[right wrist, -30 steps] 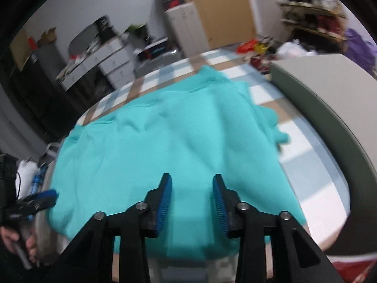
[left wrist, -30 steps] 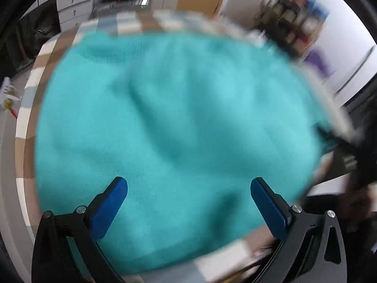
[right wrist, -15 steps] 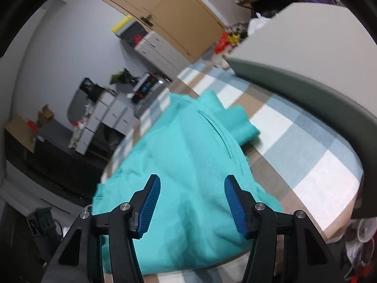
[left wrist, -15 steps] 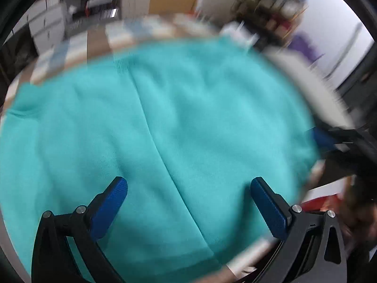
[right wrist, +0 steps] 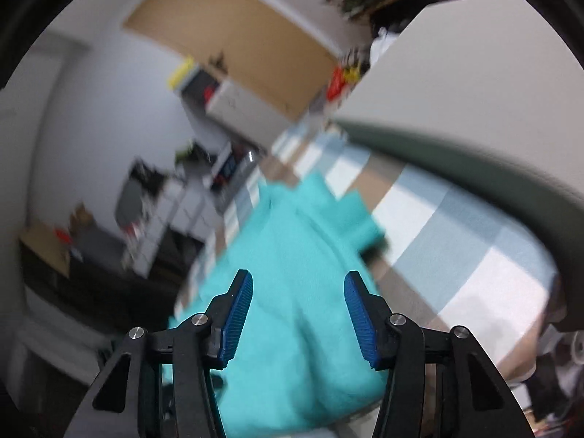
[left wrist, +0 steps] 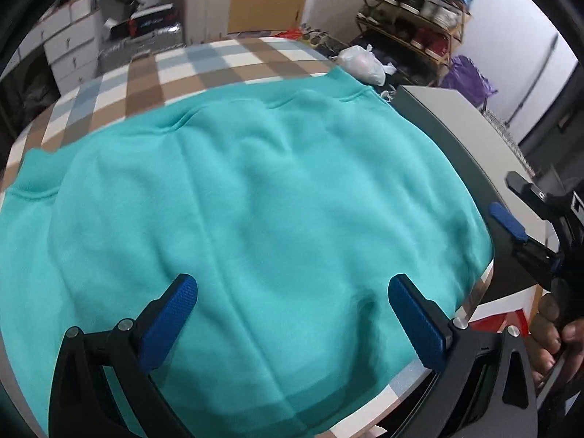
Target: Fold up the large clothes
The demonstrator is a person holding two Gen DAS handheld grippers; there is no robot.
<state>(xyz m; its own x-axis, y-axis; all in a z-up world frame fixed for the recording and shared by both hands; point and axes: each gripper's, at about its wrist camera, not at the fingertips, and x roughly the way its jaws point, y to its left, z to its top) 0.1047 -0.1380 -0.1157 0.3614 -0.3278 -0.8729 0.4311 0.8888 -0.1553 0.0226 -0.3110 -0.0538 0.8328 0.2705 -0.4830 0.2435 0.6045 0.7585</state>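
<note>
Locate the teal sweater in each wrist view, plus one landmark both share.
Left wrist: the sweater fills most of the picture, spread flat on the checked cloth, behind the open left claw.
Right wrist: sweater at lower centre, blurred, behind the open right claw.
Shared landmark: the grey-topped table beside the cloth, upper right in both views.

Checked tablecloth surface [left wrist: 189, 69], teal sweatshirt [left wrist: 255, 200] spread flat across it
</note>
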